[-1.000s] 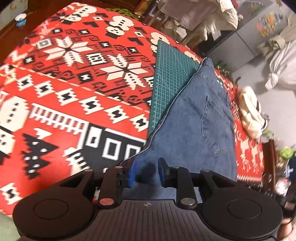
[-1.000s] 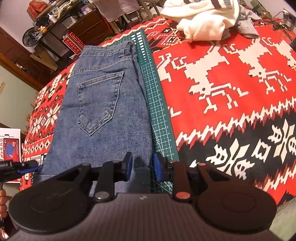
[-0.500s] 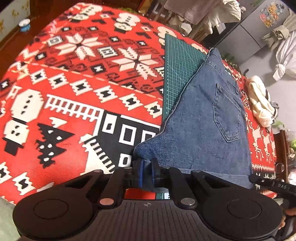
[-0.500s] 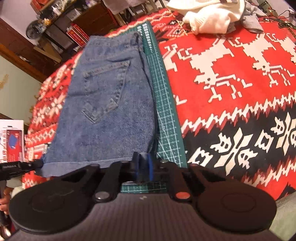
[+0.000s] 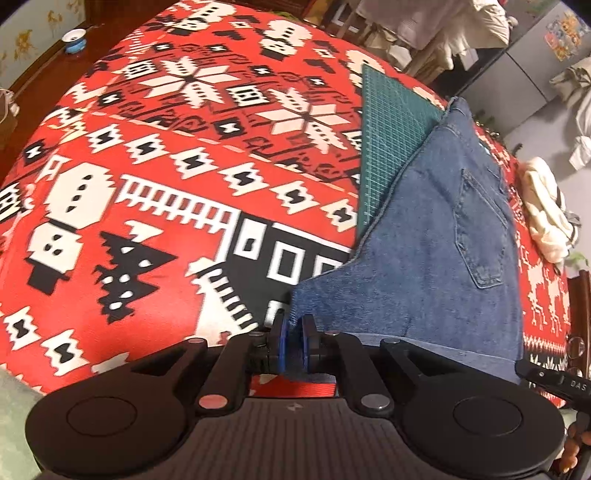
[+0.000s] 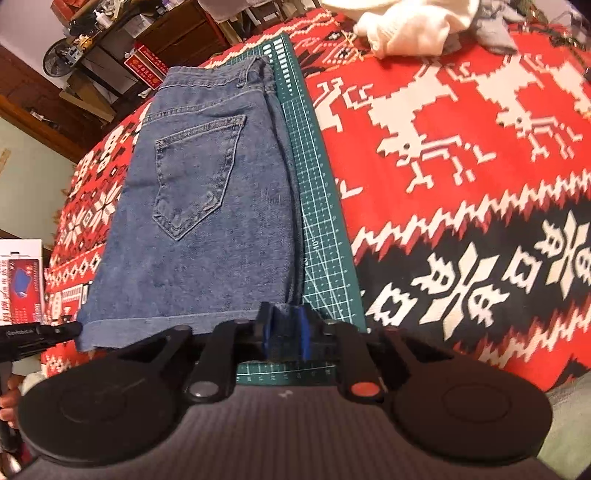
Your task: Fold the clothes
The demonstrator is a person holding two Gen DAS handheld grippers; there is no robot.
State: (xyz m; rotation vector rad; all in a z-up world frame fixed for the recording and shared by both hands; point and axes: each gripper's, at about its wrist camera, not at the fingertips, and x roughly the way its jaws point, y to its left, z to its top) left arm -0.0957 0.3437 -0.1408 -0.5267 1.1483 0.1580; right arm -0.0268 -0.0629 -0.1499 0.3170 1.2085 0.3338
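Blue denim shorts (image 5: 436, 258) (image 6: 207, 206) lie folded in half, back pocket up, on a green cutting mat (image 5: 388, 140) (image 6: 317, 206) over a red patterned blanket. My left gripper (image 5: 294, 341) is shut on the near hem corner of the shorts and holds it raised off the blanket. My right gripper (image 6: 283, 330) is shut on the other hem corner, at the mat's near end. The hem edge runs taut between the two grippers. Part of the left gripper (image 6: 40, 332) shows at the left edge of the right wrist view.
A heap of white and grey clothes (image 6: 413, 29) lies at the far end of the blanket (image 6: 461, 166). A cream garment (image 5: 546, 218) sits beyond the shorts. Shelves and boxes (image 6: 110, 48) stand past the far edge. A small bowl (image 5: 75, 38) rests on a ledge.
Both grippers went from open around the hem corners to shut on them. Since then they have lifted the hem edge a little off the blanket.
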